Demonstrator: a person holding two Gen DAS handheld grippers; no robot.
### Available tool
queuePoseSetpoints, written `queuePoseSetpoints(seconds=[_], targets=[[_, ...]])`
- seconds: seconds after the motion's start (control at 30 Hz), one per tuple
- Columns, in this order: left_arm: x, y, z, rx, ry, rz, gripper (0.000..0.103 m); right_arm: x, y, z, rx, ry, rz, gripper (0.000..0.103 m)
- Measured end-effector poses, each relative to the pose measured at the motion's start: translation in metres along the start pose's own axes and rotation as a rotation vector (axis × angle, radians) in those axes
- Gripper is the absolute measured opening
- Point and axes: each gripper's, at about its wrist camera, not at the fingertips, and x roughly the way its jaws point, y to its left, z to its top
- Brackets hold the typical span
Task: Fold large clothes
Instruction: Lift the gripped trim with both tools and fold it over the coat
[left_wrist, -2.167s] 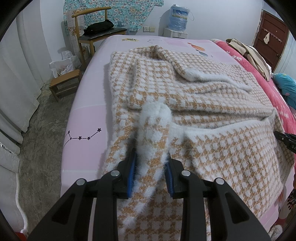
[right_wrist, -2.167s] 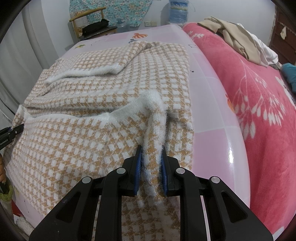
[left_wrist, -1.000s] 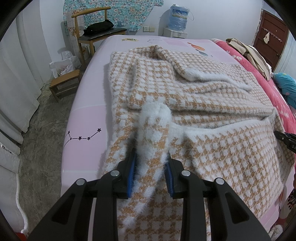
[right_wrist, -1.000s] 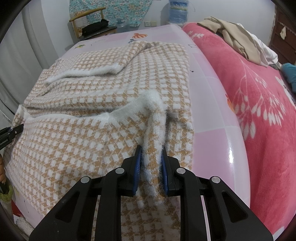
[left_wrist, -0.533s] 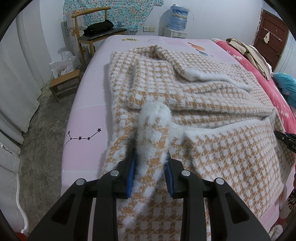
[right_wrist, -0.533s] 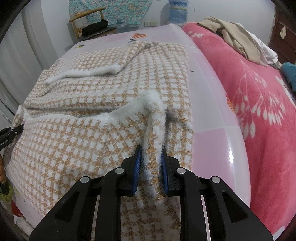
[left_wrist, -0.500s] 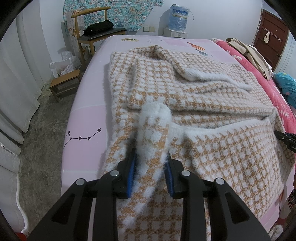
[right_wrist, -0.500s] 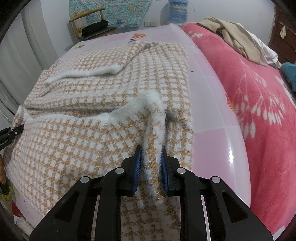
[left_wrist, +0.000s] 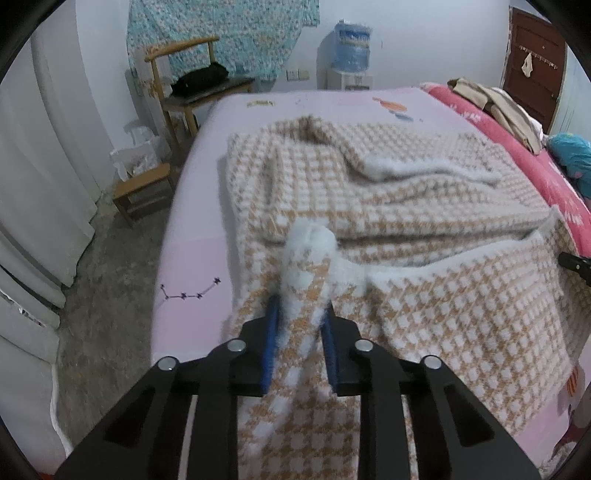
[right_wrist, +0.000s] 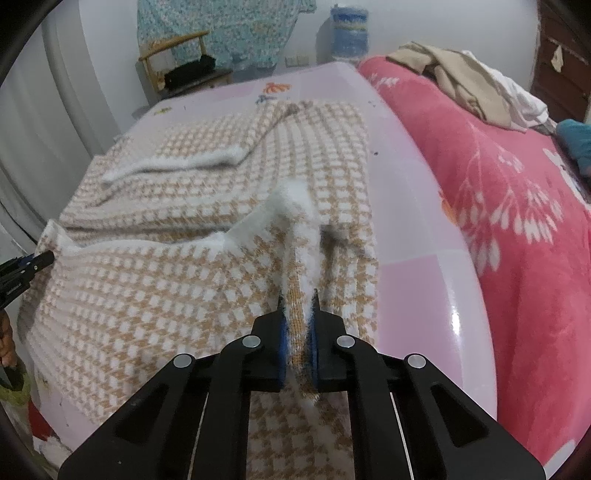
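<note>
Risk at the pinch stage of a fold. Left claw (left_wrist: 300, 325) is closing on a bunched ridge of the checked sweater (left_wrist: 424, 229), with the fuzzy white hem (left_wrist: 310, 240) standing up just ahead of its blue pads. Right claw (right_wrist: 297, 314) is clenched on a thinner pleat of the same sweater (right_wrist: 184, 280), the knit pressed flat between its pads. The sweater lies spread on the pink bed (left_wrist: 207, 229), its far half ahead of both claws, its near edge draped toward and below them; a sleeve with a white cuff (right_wrist: 192, 160) lies folded across the far part.

Likely failures, judged from this view:
- Uneven hold. The left claw carries a thick roll and is not yet fully tight, while the right has a thin one. If the lift begins early, the left corner could slide out and the hem would sag on that side.
- Shallow bite. Both claws grip fluffy pile near the edge; loose fibre may compress and let the knit creep out under the garment's weight.
- Extra layers. Either pleat may include the layer beneath, which cannot be told here; the fold would then drag the whole body instead of turning the hem over.
- Drift. The bed sheet looks smooth, so a forward carry could push the sweater toward the red blanket (right_wrist: 509, 192) to the right of the right claw, or disturb the folded sleeve.
</note>
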Motion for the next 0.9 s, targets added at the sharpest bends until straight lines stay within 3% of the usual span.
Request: queuePoseSetpoints(seconds=[0.63,0.9], targets=[[-0.093,-0.004,-0.015,-0.016,-0.258,0.009,0.010,-0.086,0.014,-0.020,0.003,-0.217,-0.032,0.005],[-0.135,-0.004,0.004,-0.013,-0.396,-0.002,0.009,-0.122,0.010,0.000,0.010,-0.327,-0.024,0.005]])
